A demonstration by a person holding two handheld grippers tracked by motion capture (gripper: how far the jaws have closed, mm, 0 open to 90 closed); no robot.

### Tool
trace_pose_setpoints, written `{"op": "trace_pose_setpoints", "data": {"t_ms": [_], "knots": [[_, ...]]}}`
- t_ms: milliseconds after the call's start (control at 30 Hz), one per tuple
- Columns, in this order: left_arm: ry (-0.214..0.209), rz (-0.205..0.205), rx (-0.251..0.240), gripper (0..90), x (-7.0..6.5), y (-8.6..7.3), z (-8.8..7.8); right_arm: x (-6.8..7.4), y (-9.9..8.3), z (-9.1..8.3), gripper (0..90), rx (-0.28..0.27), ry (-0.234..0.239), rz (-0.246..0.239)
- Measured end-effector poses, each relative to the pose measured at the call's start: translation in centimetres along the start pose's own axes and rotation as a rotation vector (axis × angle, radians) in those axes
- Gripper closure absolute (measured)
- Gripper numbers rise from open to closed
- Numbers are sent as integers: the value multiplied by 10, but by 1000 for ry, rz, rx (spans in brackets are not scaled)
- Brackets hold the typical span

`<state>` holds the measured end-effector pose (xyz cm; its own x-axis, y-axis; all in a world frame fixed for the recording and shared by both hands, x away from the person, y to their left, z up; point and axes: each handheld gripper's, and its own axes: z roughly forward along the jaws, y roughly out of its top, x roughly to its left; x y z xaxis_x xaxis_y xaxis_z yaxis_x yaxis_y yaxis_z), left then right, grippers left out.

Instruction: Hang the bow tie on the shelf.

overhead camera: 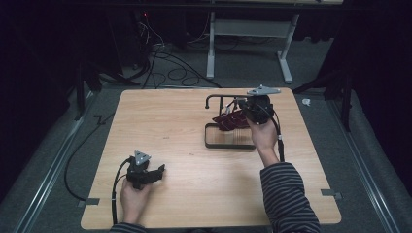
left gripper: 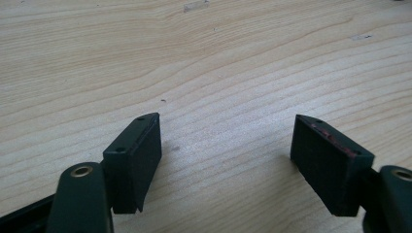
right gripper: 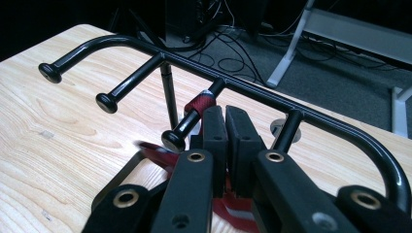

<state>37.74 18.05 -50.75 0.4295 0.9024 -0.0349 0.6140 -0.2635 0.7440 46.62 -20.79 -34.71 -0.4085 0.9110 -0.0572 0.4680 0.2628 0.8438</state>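
Dark red strap [right gripper: 200, 103] looped over peg of black metal rack [right gripper: 252, 90]; right hand-held gripper [right gripper: 225, 127] clamped on it. Left hand-held gripper [left gripper: 226, 145] apart, idle near table [overhead camera: 184, 126] edge. Release pending.

- The left gripper [overhead camera: 156, 171] is black, topped by a grey three-cornered plate with small holes, and a black cable loops from its rear.
- Its jaws are flat black blocks with screw holes along their top edges; one edge carries reddish scuffs, and brass-coloured rivets sit in the arms behind them.
- The right gripper [right gripper: 226, 131] has the same black build, plate and brass-ringed pivots.
- The person wears sleeves with dark and grey stripes.
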Motion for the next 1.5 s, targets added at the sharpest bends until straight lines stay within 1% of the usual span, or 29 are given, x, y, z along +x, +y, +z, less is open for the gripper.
{"op": "trace_pose_setpoints", "data": {"t_ms": [267, 367, 567, 600, 800, 900, 1100, 1267, 1500], "knots": [[-1, -2, -1, 275, 0, 0, 0, 1, 0, -5, 859, -10, 13, -2], [-1, -2, -1, 275, 0, 0, 0, 1, 0, -10, 827, -16, 25, -7], [-1, -2, -1, 275, 0, 0, 0, 1, 0, -17, 793, -20, 39, -17], [-2, -2, 0, 275, 0, 0, 0, 1, -1, -19, 786, -22, 46, -15], [-1, -2, -1, 275, 0, 0, 0, -1, -6, -27, 753, -18, 50, -16], [-1, -2, -1, 275, 0, 0, 0, -4, -10, -33, 738, -24, 57, -15], [0, 0, -1, 275, 0, 0, 0, -9, -17, -41, 718, -29, 66, 1], [0, -1, -1, 275, 0, 0, 0, -12, -24, -43, 710, -20, 68, 13], [1, 1, -1, 275, 0, 0, 0, -18, -33, -49, 685, -20, 83, 38]]}}
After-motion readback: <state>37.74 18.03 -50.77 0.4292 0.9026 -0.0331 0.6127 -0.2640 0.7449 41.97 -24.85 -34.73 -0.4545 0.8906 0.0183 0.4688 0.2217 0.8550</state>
